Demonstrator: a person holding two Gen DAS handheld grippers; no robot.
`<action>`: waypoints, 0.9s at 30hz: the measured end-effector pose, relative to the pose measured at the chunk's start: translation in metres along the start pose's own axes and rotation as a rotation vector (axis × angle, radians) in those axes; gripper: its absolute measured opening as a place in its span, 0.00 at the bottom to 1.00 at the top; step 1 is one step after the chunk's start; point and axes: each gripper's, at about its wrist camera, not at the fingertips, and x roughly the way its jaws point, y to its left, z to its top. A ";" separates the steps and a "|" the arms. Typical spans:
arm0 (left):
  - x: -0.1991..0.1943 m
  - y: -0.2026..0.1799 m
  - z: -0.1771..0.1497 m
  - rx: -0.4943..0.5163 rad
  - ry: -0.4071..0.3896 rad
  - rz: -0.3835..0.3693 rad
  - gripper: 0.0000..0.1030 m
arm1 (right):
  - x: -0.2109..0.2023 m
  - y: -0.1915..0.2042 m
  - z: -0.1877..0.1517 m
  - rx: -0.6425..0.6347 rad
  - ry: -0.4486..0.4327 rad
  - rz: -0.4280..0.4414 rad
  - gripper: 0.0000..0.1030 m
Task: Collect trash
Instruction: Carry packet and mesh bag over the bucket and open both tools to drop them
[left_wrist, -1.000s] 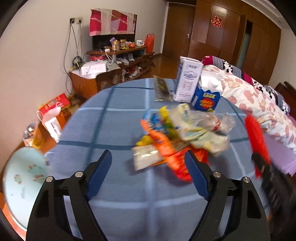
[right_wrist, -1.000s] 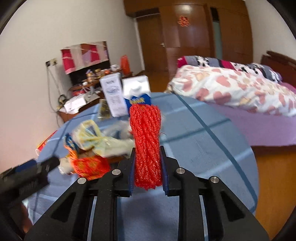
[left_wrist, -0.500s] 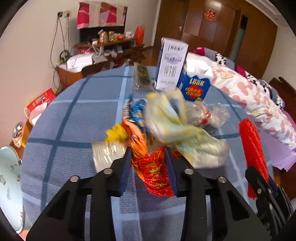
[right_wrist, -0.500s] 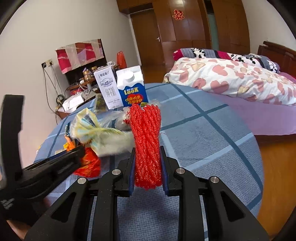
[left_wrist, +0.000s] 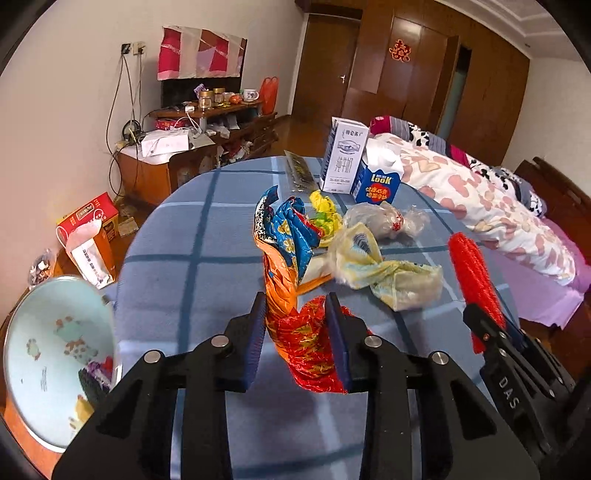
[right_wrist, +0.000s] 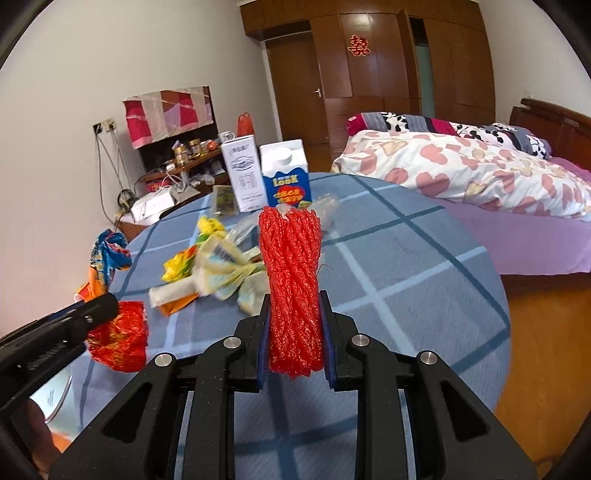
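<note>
Both grippers angled down: left gripper (left_wrist: 295, 332) pinching foil wrapper (left_wrist: 291, 291), right gripper (right_wrist: 293, 325) clamping red mesh roll (right_wrist: 291, 280).

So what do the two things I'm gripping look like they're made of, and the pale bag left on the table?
Wrapper in the left gripper: looks like glossy printed foil or plastic film; it shines and creases sharply. Red bundle in the right gripper: probably plastic mesh netting, with a knotted, slightly shiny weave. Pale bag: thin, crumpled, semi-translucent plastic film.
</note>
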 end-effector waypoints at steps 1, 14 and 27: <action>-0.006 0.004 -0.003 -0.003 -0.002 -0.002 0.31 | -0.005 0.004 -0.002 -0.008 -0.004 0.003 0.23; -0.065 0.046 -0.032 0.030 -0.038 0.229 0.31 | -0.041 0.060 -0.027 -0.099 -0.023 0.059 0.23; -0.109 0.113 -0.055 -0.033 -0.074 0.380 0.31 | -0.055 0.123 -0.047 -0.211 -0.017 0.115 0.23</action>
